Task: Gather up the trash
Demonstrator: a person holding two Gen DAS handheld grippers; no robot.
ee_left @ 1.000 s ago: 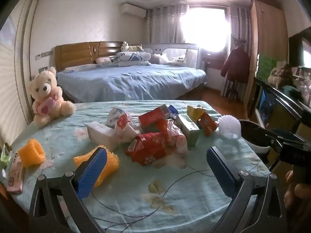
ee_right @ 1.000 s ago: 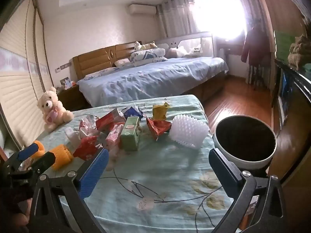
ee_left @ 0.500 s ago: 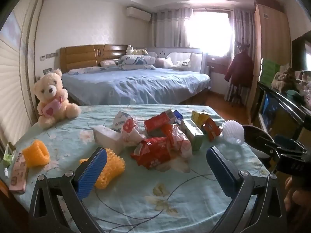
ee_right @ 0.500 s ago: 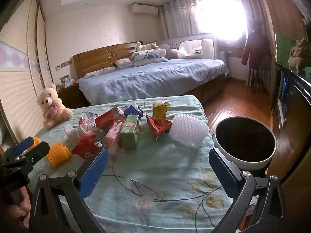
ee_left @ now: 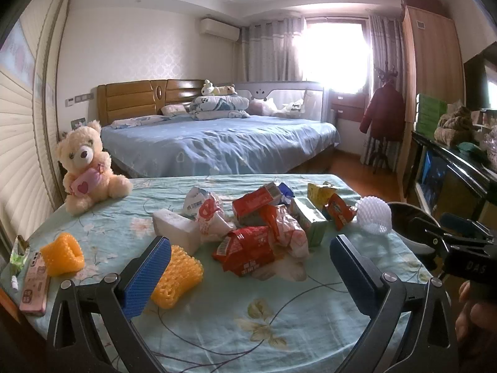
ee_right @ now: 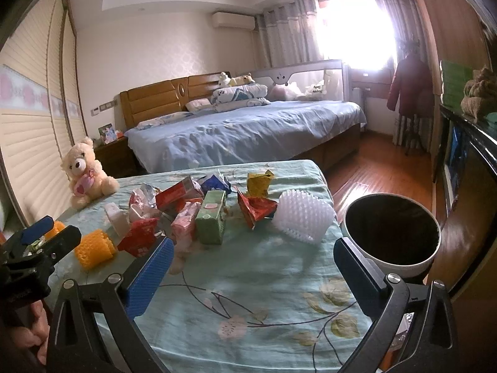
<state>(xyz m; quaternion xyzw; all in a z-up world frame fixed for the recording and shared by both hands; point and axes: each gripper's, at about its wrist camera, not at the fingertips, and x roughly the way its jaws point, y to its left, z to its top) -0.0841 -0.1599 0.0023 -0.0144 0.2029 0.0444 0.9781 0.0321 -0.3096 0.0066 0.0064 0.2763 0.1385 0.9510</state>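
- Your left gripper (ee_left: pixel 250 275) hovers over the near part of the worktop (ee_left: pixel 279 320), fingers spread wide with nothing between them.
- Your right gripper (ee_right: pixel 253 275) hangs over the near right corner, fingers likewise spread and empty.
- The trash (ee_left: pixel 264 217) lies in one loose pile at mid-worktop, beyond both grippers and touching neither.
- In the pile you can count three red wrappers, one the big wrapper (ee_left: pixel 247 250) nearest your left gripper, plus one red box (ee_left: pixel 256 202), one green carton (ee_right: pixel 211 219), one yellow packet (ee_right: pixel 257 183), one blue wrapper (ee_right: pixel 216 183) and one white block (ee_left: pixel 177 228); the crumpled white-and-pink pieces are too tangled to count.
- Three foam nets lie around it: two orange nets, one (ee_left: pixel 177 278) just beside your left finger and one (ee_left: pixel 63 258) near the left edge, and one white net (ee_right: pixel 303 217) at the right edge.
- One bin (ee_right: pixel 393 233) stands off the worktop's right side, mouth open, dark inside.
- One teddy bear (ee_left: pixel 87 164) sits at the far left corner; one phone (ee_left: pixel 34 284) lies on the near left edge.
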